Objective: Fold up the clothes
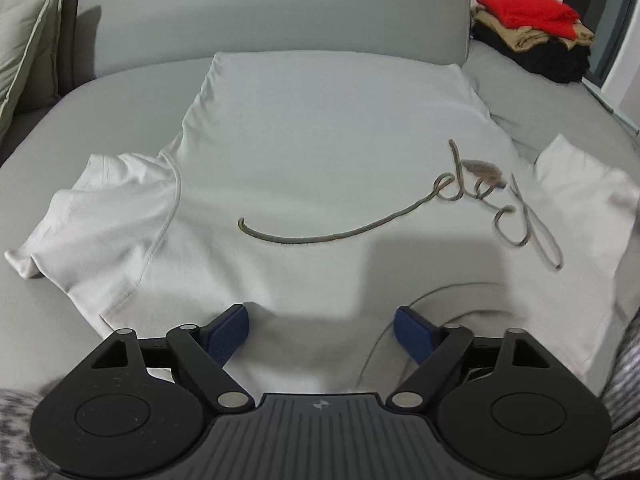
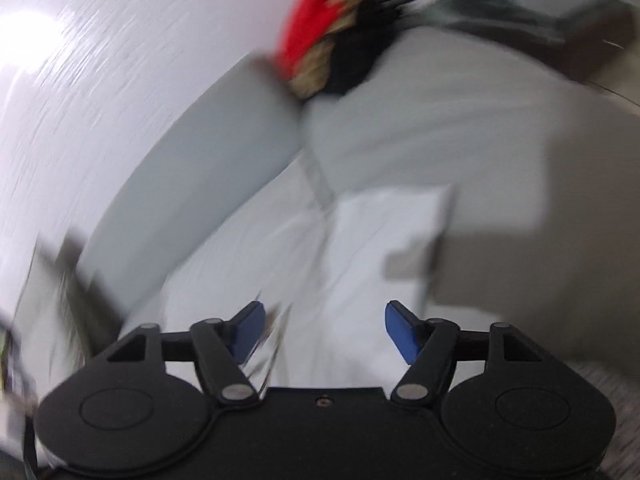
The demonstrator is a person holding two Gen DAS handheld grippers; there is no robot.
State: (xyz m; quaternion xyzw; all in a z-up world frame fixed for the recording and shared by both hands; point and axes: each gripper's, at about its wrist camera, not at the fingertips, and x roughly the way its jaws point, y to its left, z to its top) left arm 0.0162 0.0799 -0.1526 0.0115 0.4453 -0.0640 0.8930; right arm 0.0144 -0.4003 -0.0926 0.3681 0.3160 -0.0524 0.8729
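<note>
**White T-shirt Lies Flat, Both Grippers Open**

On the grey sofa [image 1: 132,92] a white T-shirt [image 1: 320,152] lies spread out flat. Its bottom edge is at the far side, near the sofa's back. Its neck end is at the near side, close to the left gripper [image 1: 322,332]. One short sleeve [image 1: 96,212] sticks out to the left, and the other sleeve [image 1: 580,184] sticks out to the right. A thin grey swirly line [image 1: 400,216], like handwriting, runs across the chest of the shirt.

The left gripper sits low over the neck end of the shirt. Its jaws stand wide apart, and nothing is pinched between them. Its blue pads [image 1: 230,332] are just above the cloth or on it; which one is hard to tell.

In the far right corner of the sofa is a pile of folded clothes [image 1: 532,36]. A red piece is on top, then a tan one, then black ones underneath. At the far left, light green cushions [image 1: 28,40] lean against the sofa.

The right wrist view is very blurry. The right gripper [image 2: 324,330] has its jaws apart too, with nothing held between its blue pads [image 2: 400,332]. White cloth [image 2: 384,240] lies under and ahead of it. Beyond that is the grey sofa, and the red-topped pile shows as a smear near the top, beside a white wall [image 2: 100,80].
</note>
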